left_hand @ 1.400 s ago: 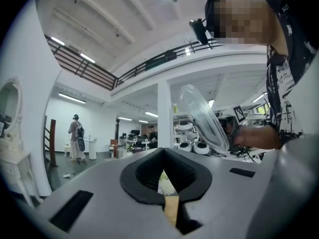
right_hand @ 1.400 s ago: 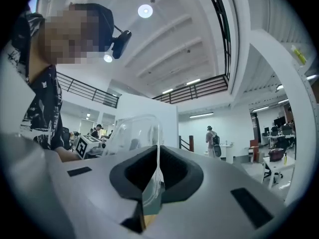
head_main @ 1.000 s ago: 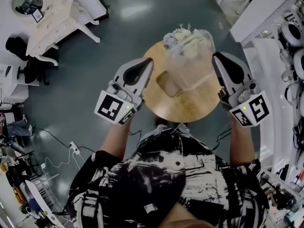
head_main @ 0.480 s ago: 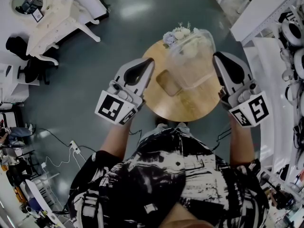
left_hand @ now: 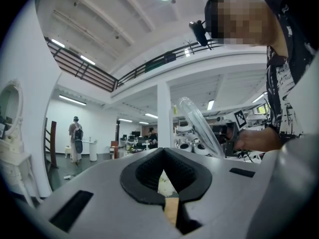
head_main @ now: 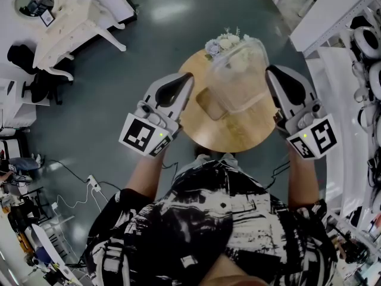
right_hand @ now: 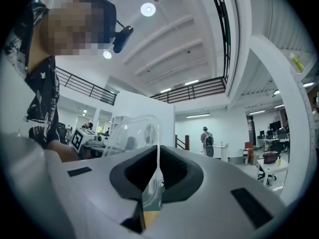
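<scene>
Over a round wooden table (head_main: 226, 133) on a grey hall floor, a clear plastic container (head_main: 238, 76) appears to be lifted clear of the tabletop. The right gripper (head_main: 271, 76) has its jaws clamped on the container's thin rim, the only hold on it. The left gripper (head_main: 188, 81) hangs beside it, apart from it, with jaws together on nothing. Judging from this, the container is picked up and not set down. Below lie a small wooden tray (head_main: 208, 103) and a bunch of flowers (head_main: 220, 43).

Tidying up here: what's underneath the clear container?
Through the clear container the round wooden table and part of the white flowers show; the flowers' base is blurred by the plastic.
</scene>
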The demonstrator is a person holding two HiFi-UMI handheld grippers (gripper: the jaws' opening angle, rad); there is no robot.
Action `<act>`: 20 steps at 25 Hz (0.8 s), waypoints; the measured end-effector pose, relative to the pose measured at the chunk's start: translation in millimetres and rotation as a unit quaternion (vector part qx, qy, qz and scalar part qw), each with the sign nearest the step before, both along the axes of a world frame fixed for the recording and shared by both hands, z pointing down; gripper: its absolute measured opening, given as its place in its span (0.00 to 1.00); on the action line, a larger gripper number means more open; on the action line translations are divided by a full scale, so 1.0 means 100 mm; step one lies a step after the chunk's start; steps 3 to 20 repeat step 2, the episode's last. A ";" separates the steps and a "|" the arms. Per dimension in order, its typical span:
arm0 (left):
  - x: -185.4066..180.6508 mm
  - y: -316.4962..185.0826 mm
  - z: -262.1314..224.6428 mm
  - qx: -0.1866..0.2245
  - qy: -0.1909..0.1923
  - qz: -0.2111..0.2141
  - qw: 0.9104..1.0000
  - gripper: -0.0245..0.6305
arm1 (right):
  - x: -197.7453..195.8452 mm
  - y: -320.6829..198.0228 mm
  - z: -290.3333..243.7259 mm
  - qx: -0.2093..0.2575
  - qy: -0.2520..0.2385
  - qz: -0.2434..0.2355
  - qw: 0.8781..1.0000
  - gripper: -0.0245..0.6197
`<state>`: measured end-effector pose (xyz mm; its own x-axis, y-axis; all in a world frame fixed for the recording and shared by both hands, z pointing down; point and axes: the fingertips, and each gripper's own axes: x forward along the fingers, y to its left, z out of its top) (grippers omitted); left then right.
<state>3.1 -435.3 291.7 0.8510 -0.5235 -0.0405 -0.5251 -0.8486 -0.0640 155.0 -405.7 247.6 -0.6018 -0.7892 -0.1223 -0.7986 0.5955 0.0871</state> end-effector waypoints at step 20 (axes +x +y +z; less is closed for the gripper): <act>0.00 -0.01 -0.01 0.000 0.000 0.000 1.000 0.04 | -0.01 -0.01 0.00 -0.001 0.001 -0.001 1.000 0.06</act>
